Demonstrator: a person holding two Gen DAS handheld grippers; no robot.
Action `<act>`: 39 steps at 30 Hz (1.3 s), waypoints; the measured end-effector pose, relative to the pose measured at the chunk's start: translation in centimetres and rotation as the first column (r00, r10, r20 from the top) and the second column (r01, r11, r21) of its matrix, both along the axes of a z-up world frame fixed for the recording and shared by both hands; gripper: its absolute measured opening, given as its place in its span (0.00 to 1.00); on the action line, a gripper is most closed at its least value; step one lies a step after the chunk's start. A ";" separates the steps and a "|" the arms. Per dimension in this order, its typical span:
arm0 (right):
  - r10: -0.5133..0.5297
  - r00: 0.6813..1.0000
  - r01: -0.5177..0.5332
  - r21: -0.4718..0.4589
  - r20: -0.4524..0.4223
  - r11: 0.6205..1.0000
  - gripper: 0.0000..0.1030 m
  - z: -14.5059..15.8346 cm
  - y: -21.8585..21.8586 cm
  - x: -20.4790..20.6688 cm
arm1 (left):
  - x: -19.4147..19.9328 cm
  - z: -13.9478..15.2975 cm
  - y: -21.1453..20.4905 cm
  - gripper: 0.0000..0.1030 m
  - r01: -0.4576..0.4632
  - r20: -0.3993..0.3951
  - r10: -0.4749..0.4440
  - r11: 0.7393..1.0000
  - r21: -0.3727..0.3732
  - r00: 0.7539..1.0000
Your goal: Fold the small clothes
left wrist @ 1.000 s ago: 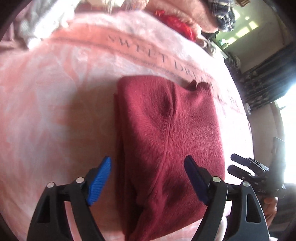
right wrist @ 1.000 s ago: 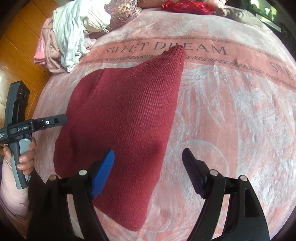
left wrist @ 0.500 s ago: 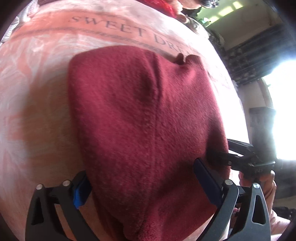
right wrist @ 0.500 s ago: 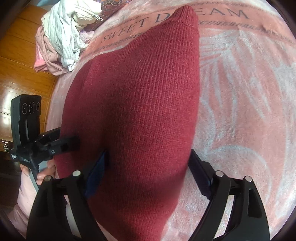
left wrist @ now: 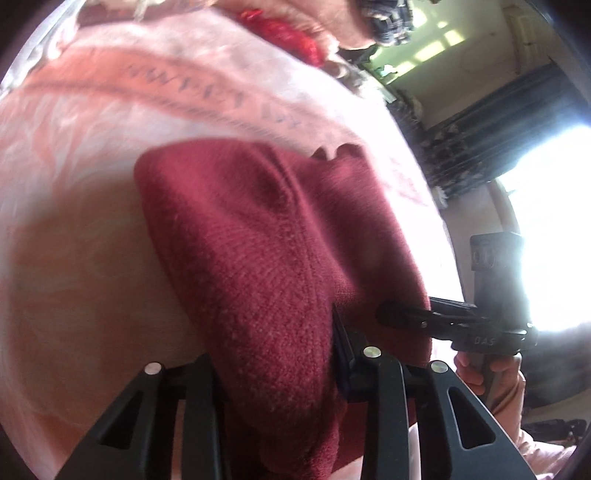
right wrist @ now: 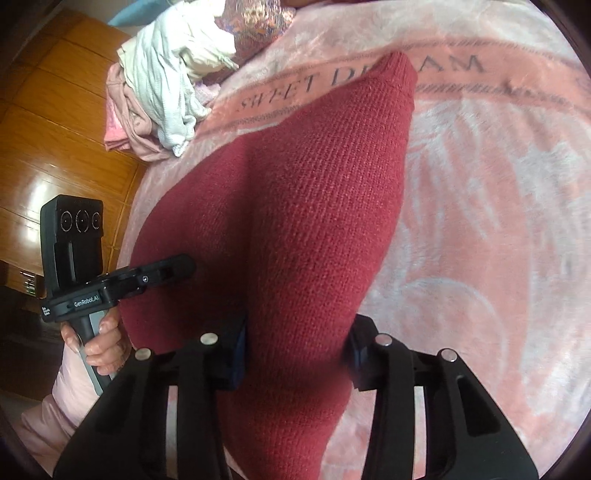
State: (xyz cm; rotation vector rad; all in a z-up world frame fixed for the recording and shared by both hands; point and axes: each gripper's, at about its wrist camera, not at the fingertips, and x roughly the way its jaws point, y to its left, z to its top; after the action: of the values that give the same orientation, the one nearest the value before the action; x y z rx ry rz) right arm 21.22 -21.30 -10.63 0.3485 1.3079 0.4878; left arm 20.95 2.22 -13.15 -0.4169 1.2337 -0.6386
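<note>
A dark red knitted sweater (left wrist: 258,240) lies folded on a pink blanket (left wrist: 92,155). In the left wrist view my left gripper (left wrist: 273,354) has its jaws closing, and a bunched ridge of the sweater's near edge is pinched between the pads. The right wrist view shows the same sweater (right wrist: 314,203), and my right gripper (right wrist: 295,343) is closing on a raised fold of its near edge too. Each gripper also appears in the other's view: the right gripper (left wrist: 402,317) at the sweater's right side, the left gripper (right wrist: 177,266) at its left side.
The blanket (right wrist: 480,184) carries the words SWEET DREAM. A pile of pale clothes (right wrist: 166,81) sits at the bed's far left corner, above a wooden floor (right wrist: 55,140). A red cloth (left wrist: 284,33) lies at the far end. A hand (right wrist: 99,343) grips the left handle.
Both grippers came in over the sweater's near edge with jaws wide, then narrowed onto the fabric. The knit between each pair of pads has bunched up into a ridge.
</note>
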 end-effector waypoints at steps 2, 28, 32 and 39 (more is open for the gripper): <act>-0.015 1.000 0.015 -0.002 0.020 1.000 0.39 1.7 -2.3 -0.4 | 0.2 1.4 -2.7 0.31 0.018 0.024 -0.018 1.000 -0.005 1.000; -0.186 0.983 0.186 -0.050 0.013 0.981 0.70 -0.9 -21.5 -3.4 | 0.4 -1.5 -20.0 0.53 0.028 0.071 -0.040 0.987 0.158 0.997; -0.181 0.983 0.180 -0.051 -0.022 0.982 0.73 -1.1 -22.2 -7.2 | -3.4 0.1 -18.9 0.66 -0.034 0.140 0.003 0.974 0.225 0.990; -0.177 0.972 0.186 0.047 -0.156 0.981 0.39 -4.5 -22.0 -10.4 | -7.4 -2.4 -18.1 0.66 -0.070 0.106 0.041 0.956 0.286 0.994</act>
State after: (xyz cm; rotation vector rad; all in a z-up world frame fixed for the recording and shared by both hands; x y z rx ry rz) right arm 10.78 -43.27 -15.13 0.5603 1.3943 0.3521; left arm 13.60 -15.93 -15.55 -0.1720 1.1943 -0.4165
